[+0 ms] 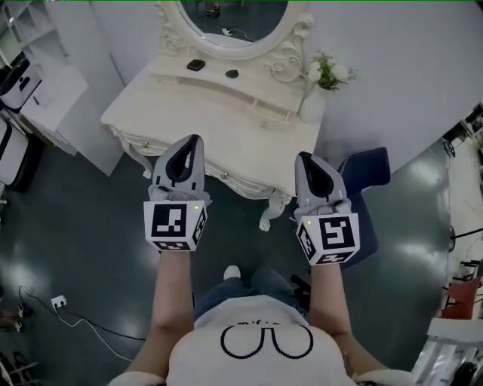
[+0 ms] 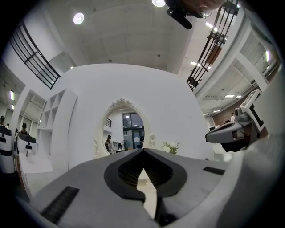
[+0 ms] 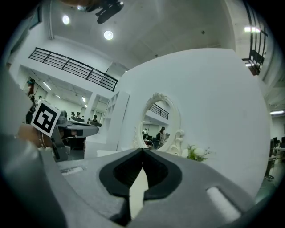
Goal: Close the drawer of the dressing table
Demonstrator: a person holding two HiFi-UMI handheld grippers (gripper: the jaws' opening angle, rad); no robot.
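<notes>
The white dressing table point(image 1: 181, 105) stands ahead of me under its oval mirror point(image 1: 234, 22). A small drawer point(image 1: 270, 111) in the raised shelf seems to stick out slightly toward me. My left gripper point(image 1: 195, 140) hovers at the table's front edge. My right gripper point(image 1: 303, 157) hangs off its front right corner. Neither touches the table. In the left gripper view the left gripper point(image 2: 143, 151) is shut on nothing and points at the mirror point(image 2: 127, 131). The right gripper point(image 3: 143, 150) is likewise shut and empty, facing the mirror point(image 3: 158, 124).
A white vase of flowers point(image 1: 315, 98) stands at the table's right end, and two small dark objects point(image 1: 196, 65) lie on the shelf. A blue stool point(image 1: 366, 172) sits right of the table. White shelving point(image 1: 45, 83) stands left, and a plug and cable point(image 1: 59, 303) lie on the floor.
</notes>
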